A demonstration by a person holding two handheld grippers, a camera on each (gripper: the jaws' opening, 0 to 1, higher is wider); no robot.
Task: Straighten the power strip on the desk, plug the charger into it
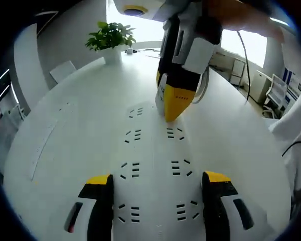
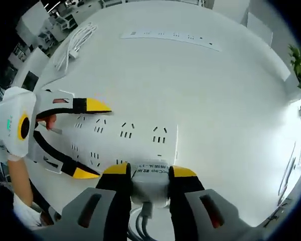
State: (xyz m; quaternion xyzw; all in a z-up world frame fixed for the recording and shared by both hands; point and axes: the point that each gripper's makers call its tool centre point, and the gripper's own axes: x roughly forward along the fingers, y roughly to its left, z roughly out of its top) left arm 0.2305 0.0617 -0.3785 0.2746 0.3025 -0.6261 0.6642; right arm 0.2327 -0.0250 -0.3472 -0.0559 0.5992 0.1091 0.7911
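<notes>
Judging the main risk: the white power strip (image 1: 155, 170) lies flat on the white desk (image 1: 70, 120), bracketed by the spread jaws of the left gripper (image 1: 156, 182), which straddle it without visibly clamping, so a push from the right gripper (image 2: 148, 171) could skid the strip and miss the slots. The strip is wide, with two rows of dark sockets. The right gripper pinches the small white charger (image 2: 150, 183) at the strip's far end, cable trailing.
</notes>
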